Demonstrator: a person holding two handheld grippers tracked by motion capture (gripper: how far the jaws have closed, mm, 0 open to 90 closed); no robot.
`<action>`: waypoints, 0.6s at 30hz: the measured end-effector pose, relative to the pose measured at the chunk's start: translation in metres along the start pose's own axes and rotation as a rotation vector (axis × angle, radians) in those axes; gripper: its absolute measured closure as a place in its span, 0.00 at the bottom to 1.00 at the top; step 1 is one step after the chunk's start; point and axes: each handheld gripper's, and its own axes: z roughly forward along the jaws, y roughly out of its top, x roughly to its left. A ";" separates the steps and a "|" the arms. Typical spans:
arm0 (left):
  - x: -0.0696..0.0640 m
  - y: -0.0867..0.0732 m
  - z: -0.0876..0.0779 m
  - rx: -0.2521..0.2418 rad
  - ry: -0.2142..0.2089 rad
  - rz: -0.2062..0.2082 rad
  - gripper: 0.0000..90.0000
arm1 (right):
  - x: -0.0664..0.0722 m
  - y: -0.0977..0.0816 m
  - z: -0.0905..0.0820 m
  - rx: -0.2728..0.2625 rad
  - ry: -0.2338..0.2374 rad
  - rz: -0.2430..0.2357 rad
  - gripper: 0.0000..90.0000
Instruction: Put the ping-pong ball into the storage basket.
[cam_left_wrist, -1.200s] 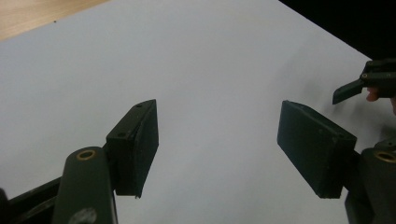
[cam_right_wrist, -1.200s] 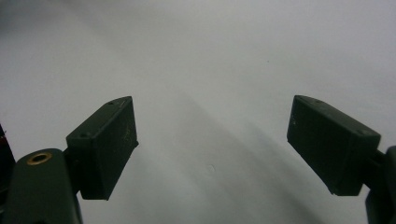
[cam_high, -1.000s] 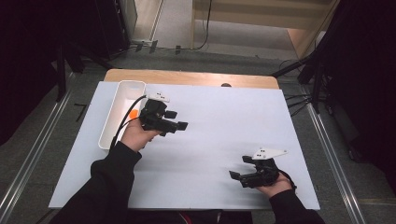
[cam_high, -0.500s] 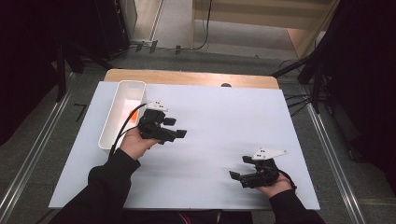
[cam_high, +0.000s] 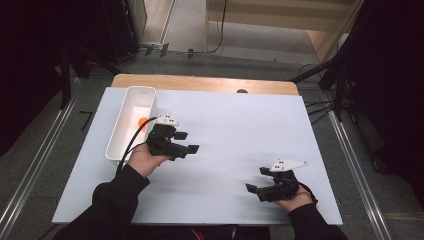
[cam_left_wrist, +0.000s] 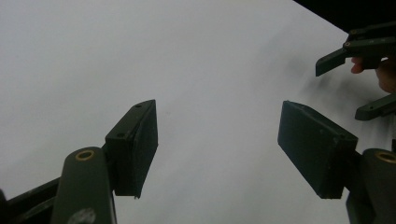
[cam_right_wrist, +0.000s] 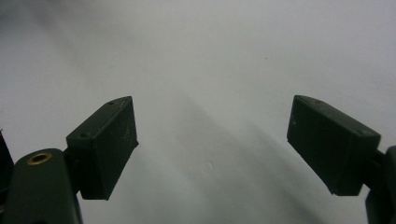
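My left gripper (cam_high: 189, 142) hovers over the white table sheet (cam_high: 230, 125), just right of a white tray (cam_high: 119, 134), with its jaws pointing right. In the left gripper view the left gripper (cam_left_wrist: 217, 140) is open with only bare sheet between the pads. A small orange object (cam_high: 142, 121) lies inside the tray. My right gripper (cam_high: 256, 180) rests near the front right of the sheet, jaws pointing left. It stands open in the right gripper view (cam_right_wrist: 212, 140), nothing between its pads. The left gripper view also catches the right gripper (cam_left_wrist: 362, 51) farther off at the upper right.
The tray stands lengthwise along the sheet's left side. A wooden table edge (cam_high: 200, 82) runs behind the sheet. Metal rails (cam_high: 30, 170) flank the table on the floor, and dark stands and cables (cam_high: 320, 105) sit at the far right.
My left hand has drawn its gripper away from the tray's middle, toward the near edge and slightly down. The right gripper has stayed put.
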 end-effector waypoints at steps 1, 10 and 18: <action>0.000 -0.002 0.000 0.003 -0.003 -0.007 0.32 | 0.000 0.000 0.000 -0.001 0.000 0.004 0.16; -0.006 -0.013 -0.004 0.025 -0.038 0.011 0.32 | 0.000 0.000 0.000 -0.004 0.003 0.004 0.16; -0.006 -0.021 -0.011 0.009 -0.066 0.001 0.32 | 0.000 0.000 -0.001 -0.005 0.009 0.002 0.16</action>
